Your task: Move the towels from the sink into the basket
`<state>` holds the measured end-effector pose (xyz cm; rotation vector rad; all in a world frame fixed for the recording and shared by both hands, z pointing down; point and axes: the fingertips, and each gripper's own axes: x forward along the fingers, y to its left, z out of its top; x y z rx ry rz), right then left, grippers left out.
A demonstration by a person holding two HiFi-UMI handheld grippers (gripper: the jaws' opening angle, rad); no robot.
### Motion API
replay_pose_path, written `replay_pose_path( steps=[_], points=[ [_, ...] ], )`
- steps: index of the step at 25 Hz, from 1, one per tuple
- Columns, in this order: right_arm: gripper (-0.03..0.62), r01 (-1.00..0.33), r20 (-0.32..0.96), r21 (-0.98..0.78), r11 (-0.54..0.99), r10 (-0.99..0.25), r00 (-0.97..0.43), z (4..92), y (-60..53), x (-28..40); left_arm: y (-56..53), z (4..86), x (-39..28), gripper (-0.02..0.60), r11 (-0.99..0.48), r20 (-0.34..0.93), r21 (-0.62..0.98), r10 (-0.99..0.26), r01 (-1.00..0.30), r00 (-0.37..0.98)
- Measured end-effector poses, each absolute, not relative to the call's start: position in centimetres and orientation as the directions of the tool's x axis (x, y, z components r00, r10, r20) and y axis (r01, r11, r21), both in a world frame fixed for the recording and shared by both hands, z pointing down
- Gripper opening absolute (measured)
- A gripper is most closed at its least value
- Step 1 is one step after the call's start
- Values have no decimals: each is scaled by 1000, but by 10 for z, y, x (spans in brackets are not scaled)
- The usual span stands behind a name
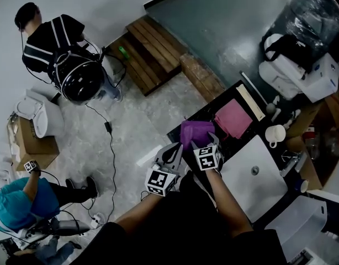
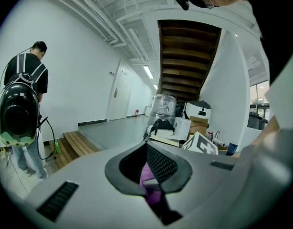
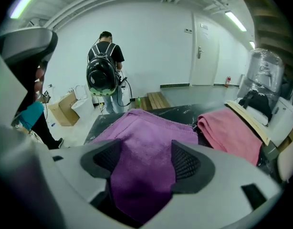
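On the dark stone counter (image 1: 212,105), in the head view, a purple terry towel (image 1: 195,132) lies bunched just beside a folded pink towel (image 1: 233,117), both beyond the white rectangular sink (image 1: 269,187). The left gripper (image 1: 173,151) and right gripper (image 1: 209,141) meet the purple towel's near edge side by side.

In the left gripper view, the jaws are clenched together on a small fold of the purple towel, which shows pinched between the ribbed pads (image 2: 162,165).

In the right gripper view, the jaws stand wide apart and released. The purple towel spreads between them and beneath them, running forward over the counter, with the pink towel to its right.
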<state>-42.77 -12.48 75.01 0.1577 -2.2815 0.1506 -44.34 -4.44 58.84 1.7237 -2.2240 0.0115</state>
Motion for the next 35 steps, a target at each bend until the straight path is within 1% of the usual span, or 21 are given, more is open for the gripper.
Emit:
replay_pose_path(
  steps=[5,7,9,12,13,17,21,27,32,35],
  points=[
    [332,-177,744,-47,983,-84,-662,751,-127,-429,-41,591,-435,12,255,259,201,-945,-946,-200],
    [313,-165,749,-49,985,-73,-658,751,-124,-430,-39,589,-434,12,250,256,200,-947,-947,-196],
    [252,-138,755,-51,989,-53,-653,750,-117,-432,-36,587,-434,13,248,254,198,-947,-948,-195],
    [114,-93,762,-38,995,-31,-647,749,-102,-433,-30,583,-433,12,244,248,197,-950,-950,-192],
    [98,-88,762,-31,996,-34,-647,748,-99,-434,-27,581,-432,12,239,245,196,-951,-951,-188],
    [86,-114,752,-2,993,-74,-655,743,-99,-429,-14,578,-421,12,212,232,196,-959,-958,-165],
    [83,-173,702,28,985,-142,-698,722,-99,-423,2,575,-413,12,195,221,196,-964,-961,-150],
    [80,-247,642,4,969,-192,-742,685,-83,-407,33,565,-406,12,187,197,189,-969,-964,-150],
    [80,-340,590,-25,940,-261,-764,649,-64,-384,62,552,-404,12,185,178,189,-972,-965,-151],
    [80,-389,555,-51,920,-298,-777,628,-49,-369,81,537,-398,13,168,156,148,-977,-975,-144]
  ],
)
